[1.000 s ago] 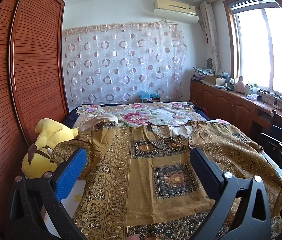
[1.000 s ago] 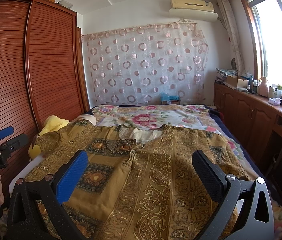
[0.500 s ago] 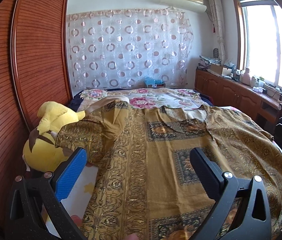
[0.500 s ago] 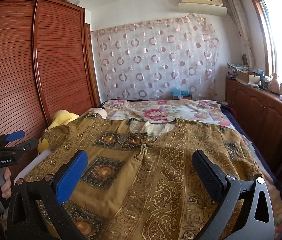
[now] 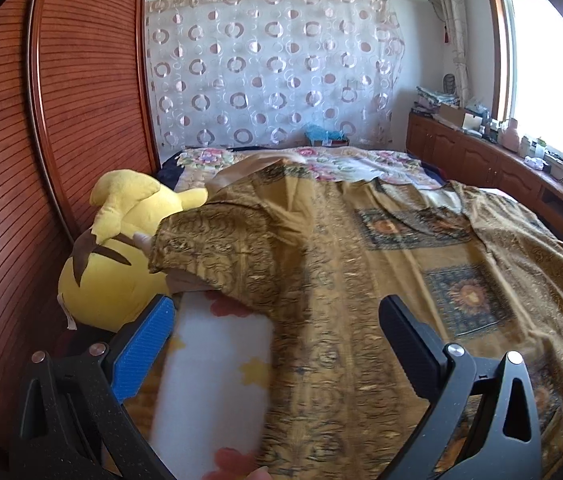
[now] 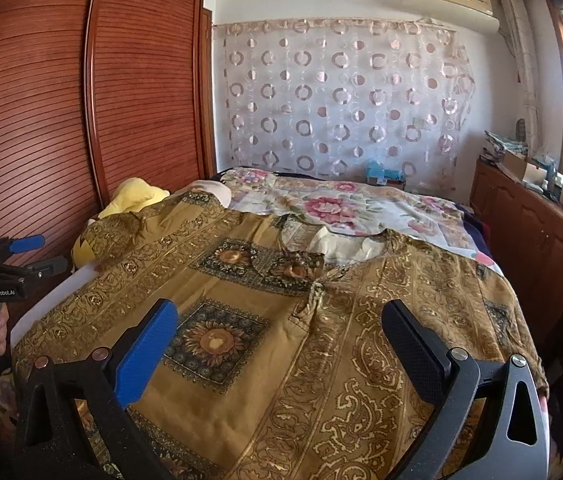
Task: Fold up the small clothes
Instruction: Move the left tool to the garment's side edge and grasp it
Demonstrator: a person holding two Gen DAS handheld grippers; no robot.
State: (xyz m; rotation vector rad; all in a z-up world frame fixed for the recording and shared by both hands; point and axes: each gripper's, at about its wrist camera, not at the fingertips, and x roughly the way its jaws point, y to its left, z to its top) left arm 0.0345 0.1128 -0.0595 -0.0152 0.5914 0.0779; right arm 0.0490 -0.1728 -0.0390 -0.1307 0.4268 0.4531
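Bedroom scene, seen from two handheld grippers pointing along a bed (image 6: 433, 216). A gold patterned shirt (image 6: 321, 340) lies spread flat across the near half of the bed, neckline toward the far end, unfolded. It covers the bed almost from side to side.

The left gripper (image 5: 273, 344) hangs over the shirt's left edge with its fingers spread wide and nothing between them. Below it a strip of white blanket (image 5: 217, 380) with orange and yellow shapes shows beside the shirt. The shirt's left sleeve (image 5: 221, 248) is draped up against a yellow plush toy (image 5: 117, 240), which sits between the bed and a wooden wardrobe (image 5: 41, 120).

The right gripper (image 6: 281, 344) hovers above the middle of the shirt, fingers also wide apart and empty.

Folding appears not to have begun. Likely risks: the sleeve resting on the toy could drag the toy along or snag when lifted, spoiling the fold. The thin, slippery-looking fabric may slide out of a shallow pinch. A pinch made too deep at the left edge could catch the blanket underneath. The shirt's right side hangs near the bed's edge and could slip off if pulled that way.
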